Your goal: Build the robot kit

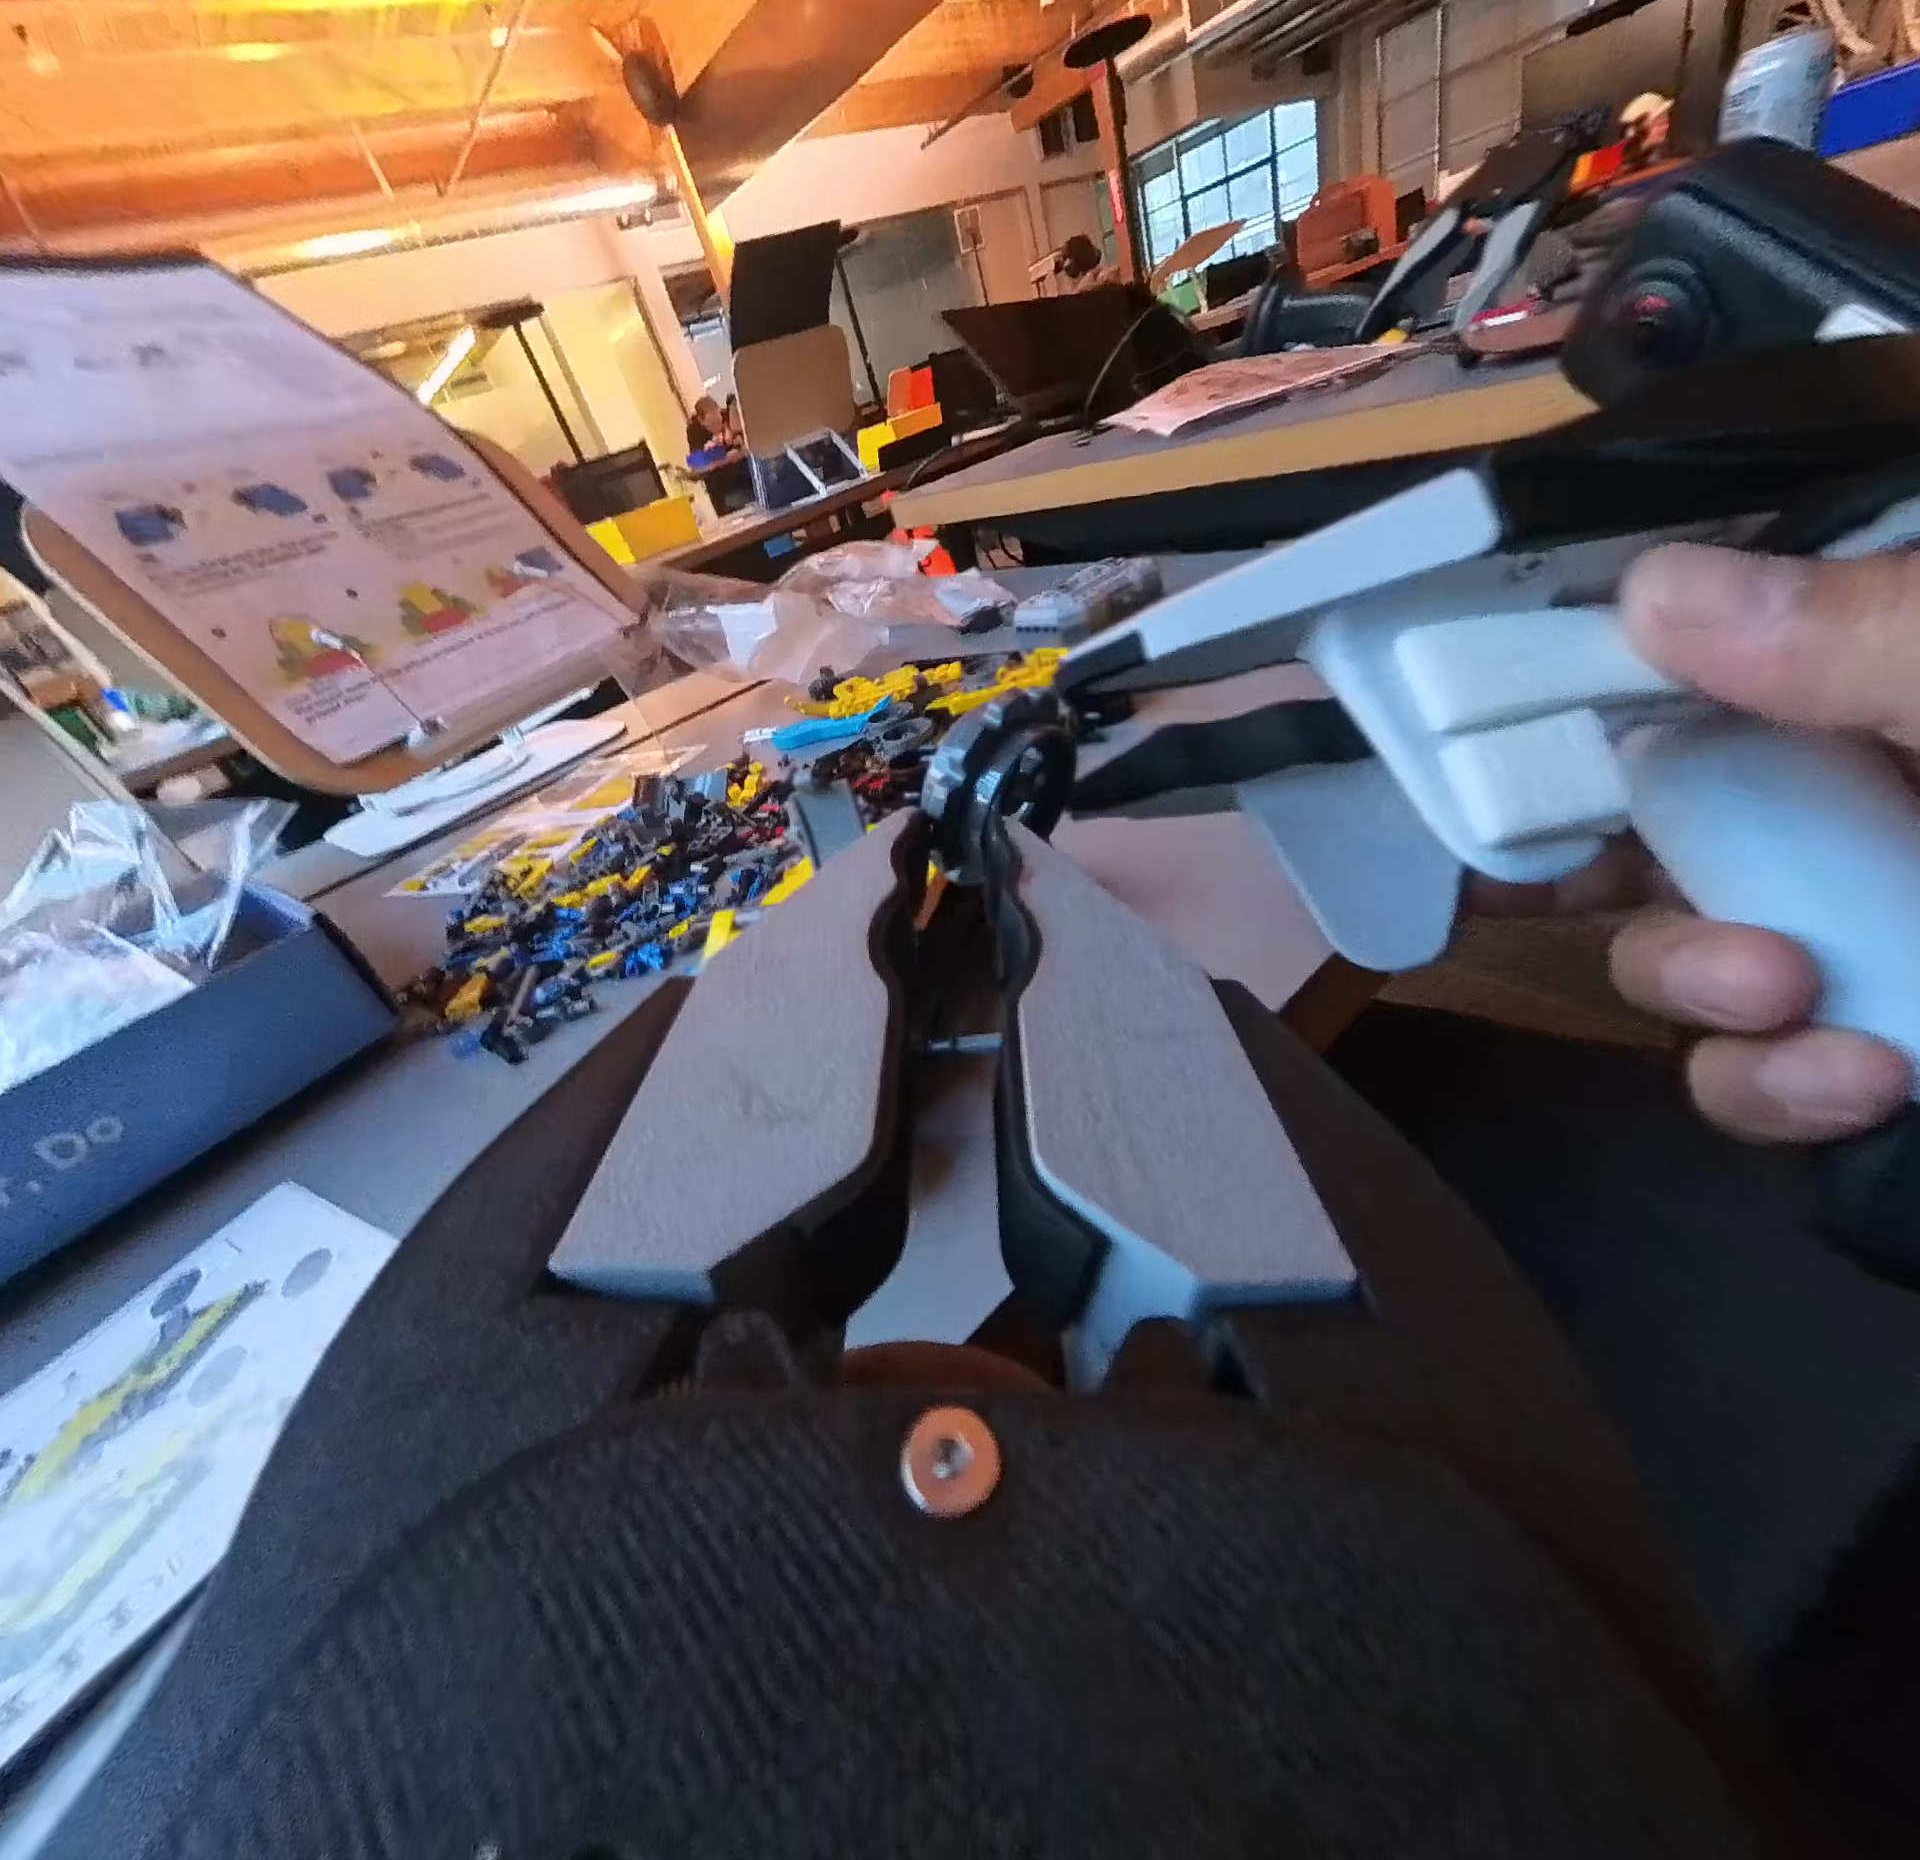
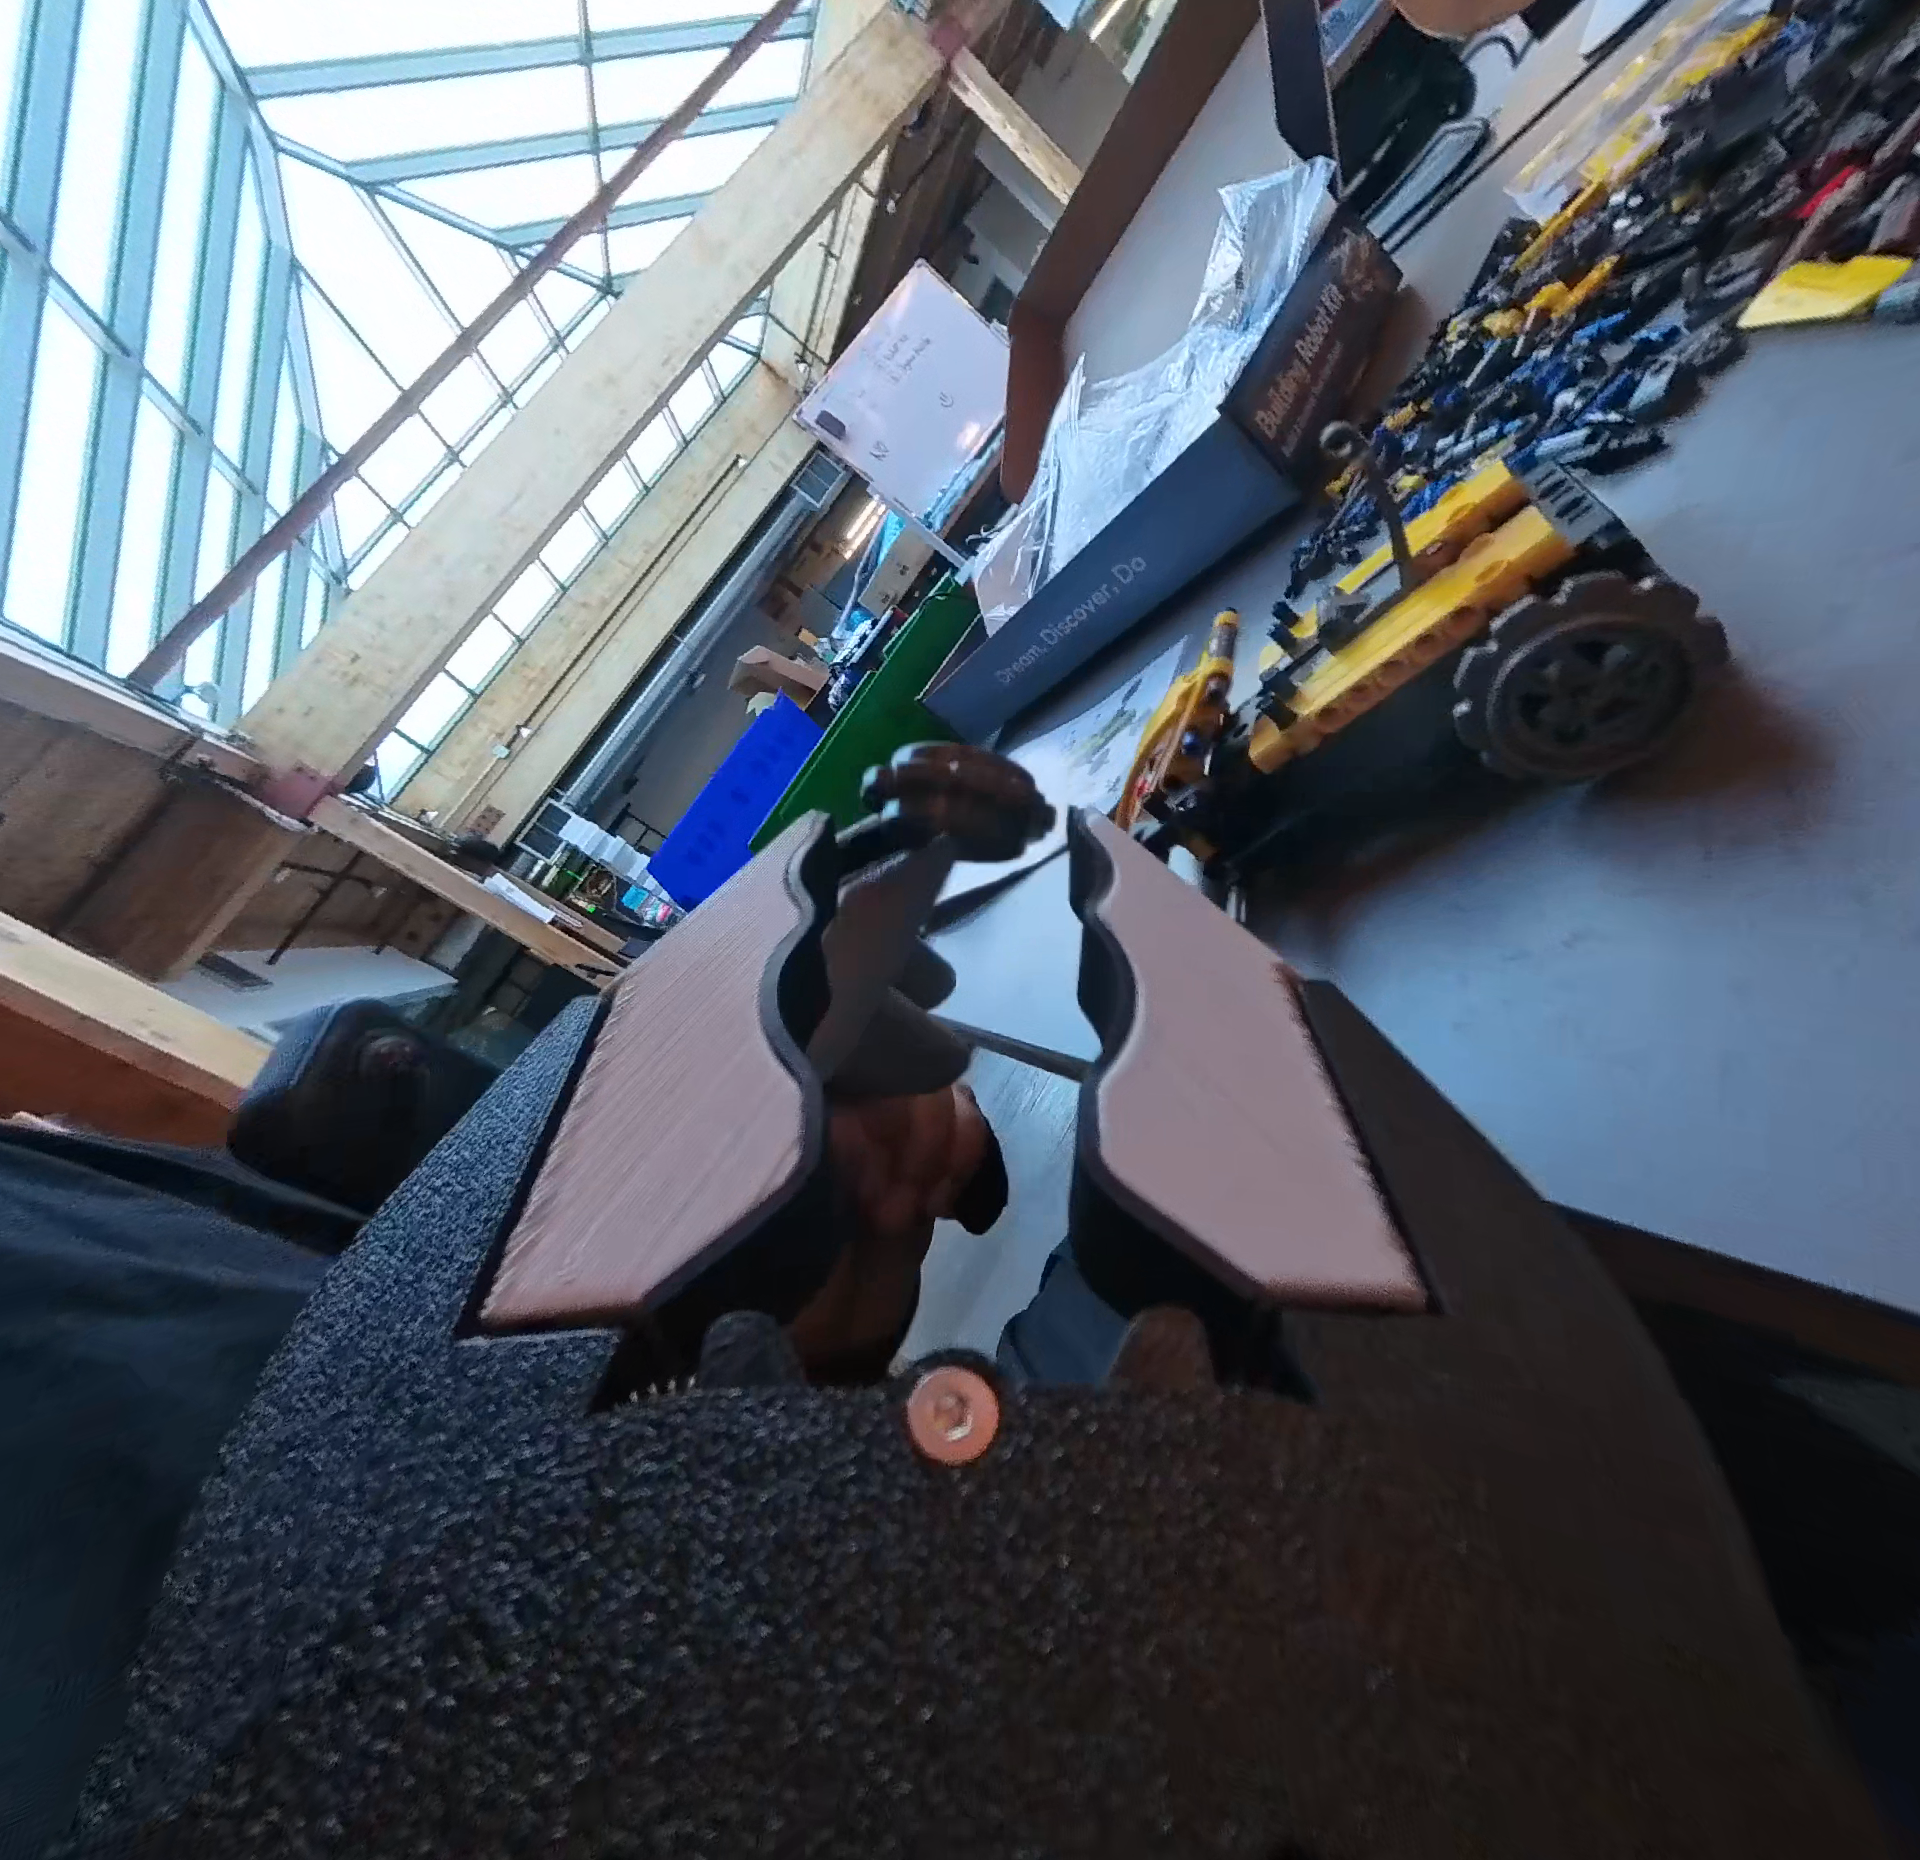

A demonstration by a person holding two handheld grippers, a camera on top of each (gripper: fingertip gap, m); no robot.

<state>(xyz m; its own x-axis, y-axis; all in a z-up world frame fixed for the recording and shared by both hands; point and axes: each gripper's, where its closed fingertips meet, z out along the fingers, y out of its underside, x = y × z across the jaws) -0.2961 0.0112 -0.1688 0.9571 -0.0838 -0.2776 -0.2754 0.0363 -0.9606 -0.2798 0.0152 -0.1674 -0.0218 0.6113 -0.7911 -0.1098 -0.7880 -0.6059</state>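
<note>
Wheel (image 1: 995,780), black and knobbly, sat pinched at the tips of the left claw (image 1: 966,860), jaws nearly closed on it, mid-frame above the bench (image 1: 436,1114). The right claw (image 2: 951,844) stood parted, gripping nothing, close by the wheel. A yellow car (image 2: 1455,605) waited upper right in the right wrist view, with loose bricks (image 1: 623,906) and a blue box (image 1: 156,1083) behind.

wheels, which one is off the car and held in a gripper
The loose black wheel, pinched at the tips of the left gripper. The other wheel sits mounted on the yellow model car standing on the table.
</note>
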